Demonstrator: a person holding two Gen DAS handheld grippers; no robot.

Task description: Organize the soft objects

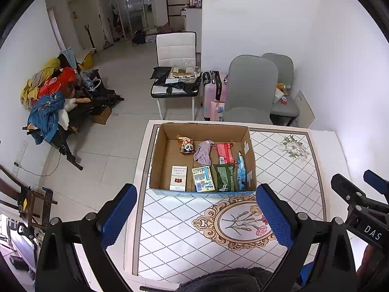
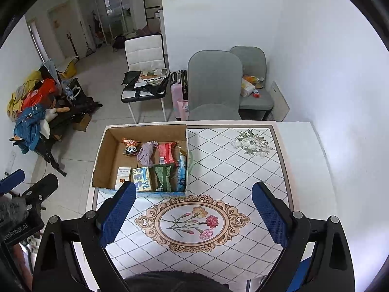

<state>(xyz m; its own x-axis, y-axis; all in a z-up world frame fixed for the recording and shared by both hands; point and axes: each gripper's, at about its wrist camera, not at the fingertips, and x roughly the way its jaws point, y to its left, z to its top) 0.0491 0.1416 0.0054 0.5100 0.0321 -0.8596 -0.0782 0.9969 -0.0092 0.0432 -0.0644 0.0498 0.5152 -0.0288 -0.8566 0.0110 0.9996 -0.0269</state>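
An open cardboard box stands on the far left part of the patterned table. Inside lie a panda snack bag, a lilac cloth, a red packet, a white carton, a yellow-blue pack, a green pouch and a blue packet. My left gripper is open and empty, short of the box. My right gripper is open and empty over the flower medallion.
Two grey chairs stand behind the table against the wall. A white chair with papers and a pink suitcase stand beyond. A heap of clothes lies left on the floor. A dark fuzzy item sits at the table's near edge.
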